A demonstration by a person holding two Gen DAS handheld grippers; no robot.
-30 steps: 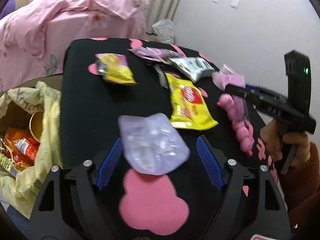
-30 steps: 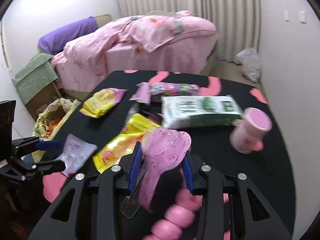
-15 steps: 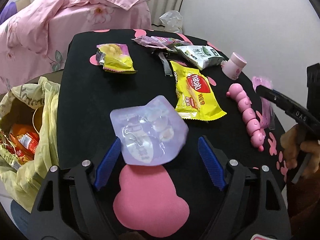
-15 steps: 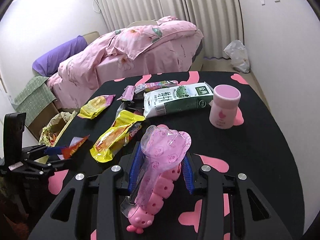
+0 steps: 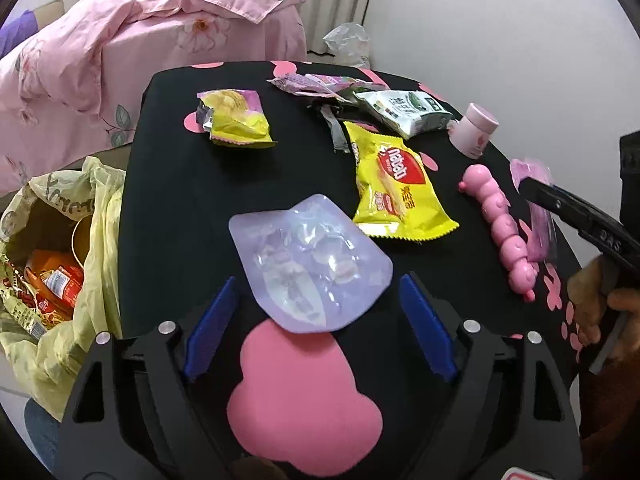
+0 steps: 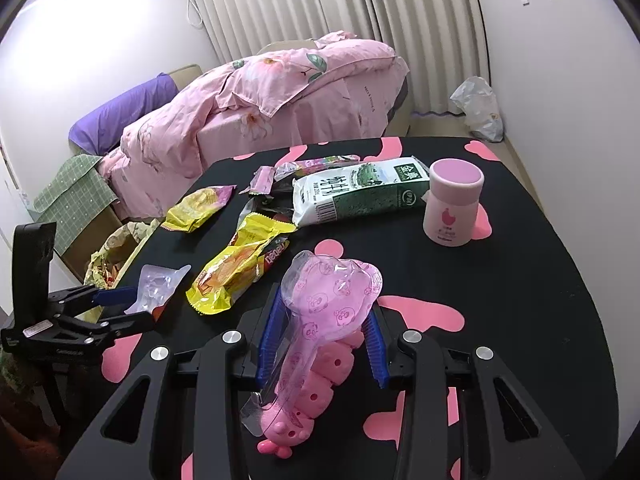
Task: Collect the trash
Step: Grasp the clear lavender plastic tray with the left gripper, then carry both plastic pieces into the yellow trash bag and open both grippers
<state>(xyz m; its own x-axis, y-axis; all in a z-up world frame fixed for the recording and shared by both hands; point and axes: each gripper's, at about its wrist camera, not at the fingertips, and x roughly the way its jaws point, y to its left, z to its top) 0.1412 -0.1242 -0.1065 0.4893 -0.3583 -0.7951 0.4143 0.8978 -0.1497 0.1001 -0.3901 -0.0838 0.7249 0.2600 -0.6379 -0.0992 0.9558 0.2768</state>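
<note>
A: Right gripper (image 6: pixel 324 336), status?
B: Clamped on pink blister pack (image 6: pixel 328 304), both blue pads against its sides, pack lifted clear of the black table (image 6: pixel 520 300). Directly beneath: pink caterpillar toy (image 6: pixel 316 384), lying on the table, not gripped.

A: Left gripper (image 5: pixel 316 320)?
B: Jaws spread wide, nothing pinched. Clear purple blister pack (image 5: pixel 312 264) lying between the pads, touching neither as far as visible. Contact with the table hard to judge from either view.

A: Location of the trash bag?
B: Yellow bag (image 5: pixel 60 248) at 9 o'clock in the left wrist view, just off the table edge, mouth open, wrappers already inside.

A: Remaining litter?
B: Yellow snack wrapper (image 5: pixel 396 188) at 1 o'clock of the purple pack, small yellow chip bag (image 5: pixel 236 120) toward 11, milk carton (image 6: pixel 360 196) and pink cup (image 6: pixel 452 204) at the far side.

A: Step in hand?
B: Probably mid-collection: pink pack secured, purple pack about to be grasped.

A: Next move?
B: Likely closing left jaws on the thin purple pack without crushing it flat or sliding off, then carrying both toward 9 o'clock over the bag mouth and releasing. Risk: slippery plastic popping out.
</note>
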